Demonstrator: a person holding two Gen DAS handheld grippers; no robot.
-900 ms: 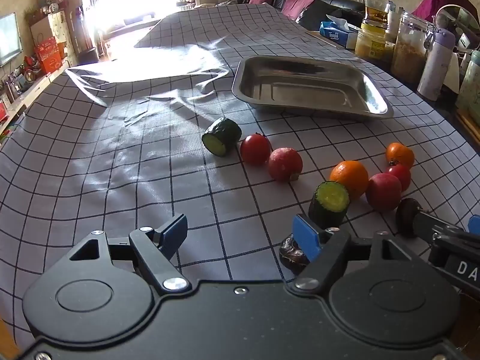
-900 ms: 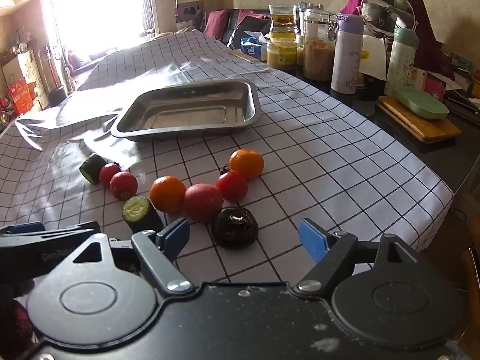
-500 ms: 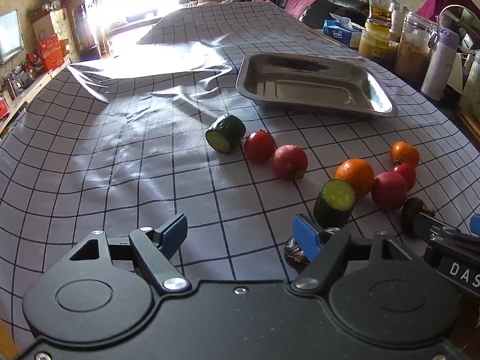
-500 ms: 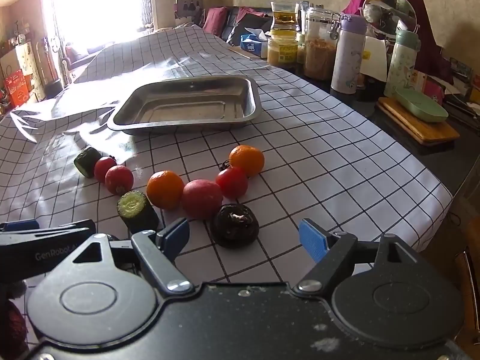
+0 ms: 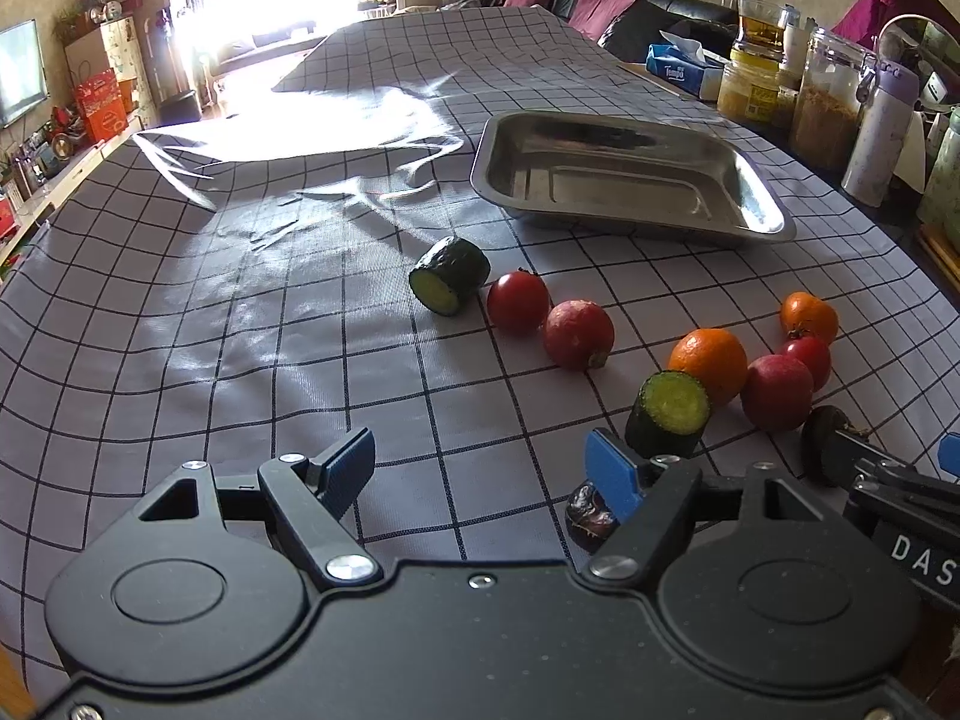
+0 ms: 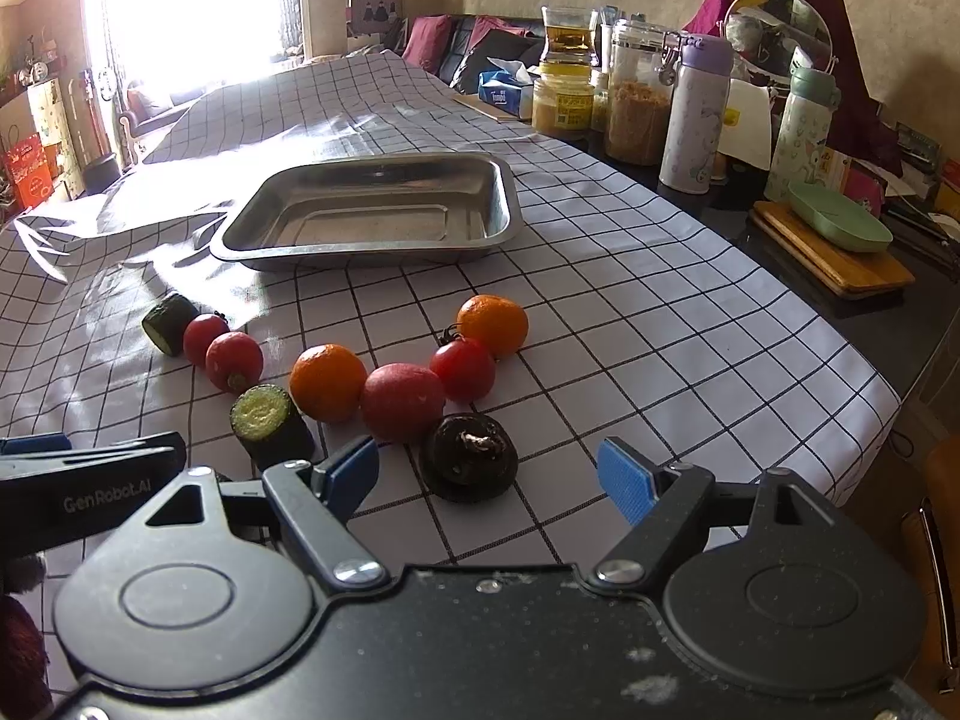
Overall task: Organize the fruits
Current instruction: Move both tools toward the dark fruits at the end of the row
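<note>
Both views crept nearer; dark fruit (image 6: 469, 465) between open right tongs (image 6: 489, 474) (untouched).

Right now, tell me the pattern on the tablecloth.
The tablecloth is white with a grid of thin black lines, clearest in the right wrist view.
</note>
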